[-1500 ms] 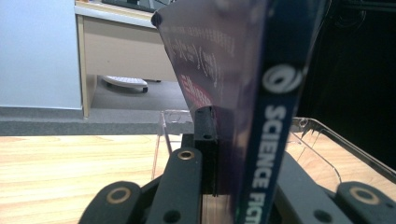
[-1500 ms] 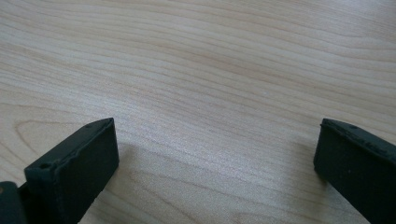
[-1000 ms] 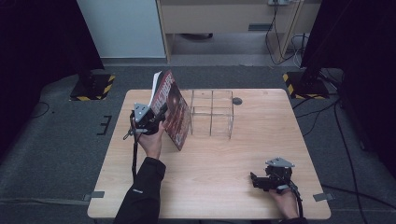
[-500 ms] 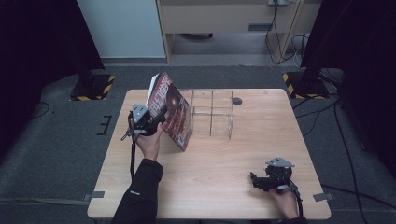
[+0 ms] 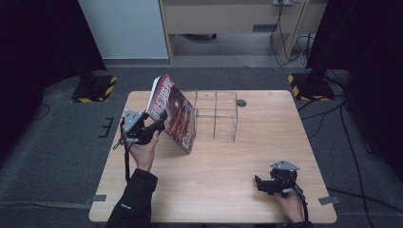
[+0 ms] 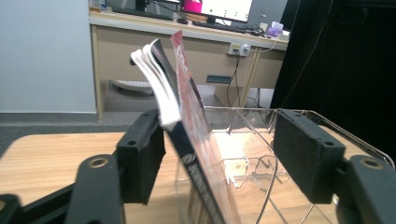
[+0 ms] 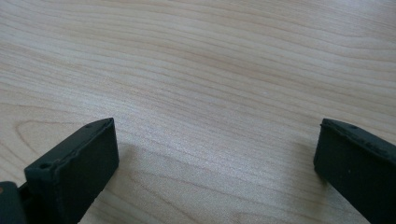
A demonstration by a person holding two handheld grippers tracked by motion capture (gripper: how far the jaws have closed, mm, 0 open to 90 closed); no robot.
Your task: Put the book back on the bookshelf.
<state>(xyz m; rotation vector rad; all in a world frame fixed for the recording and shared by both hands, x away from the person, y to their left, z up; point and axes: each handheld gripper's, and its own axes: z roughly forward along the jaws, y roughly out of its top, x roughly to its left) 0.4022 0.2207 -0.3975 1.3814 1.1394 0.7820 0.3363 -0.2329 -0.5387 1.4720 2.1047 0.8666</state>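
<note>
Left tool [image 5: 159,124] sits at centre left of the high view with its black jaws spread around the lower edge of the red-covered glossy magazine [image 5: 173,111]; in the left gripper view one pad seems to touch the white pages and the far pad stands clear, so I judge the magazine propped rather than pinched. It leans tilted, long axis running up toward the upper left, with the clear acrylic divided organizer [image 5: 216,114] just beside it to the right. Right tool [image 5: 261,184] rests spread and empty at lower right on the pale wooden table [image 5: 214,190], well apart, in a dim curtained room.
</note>
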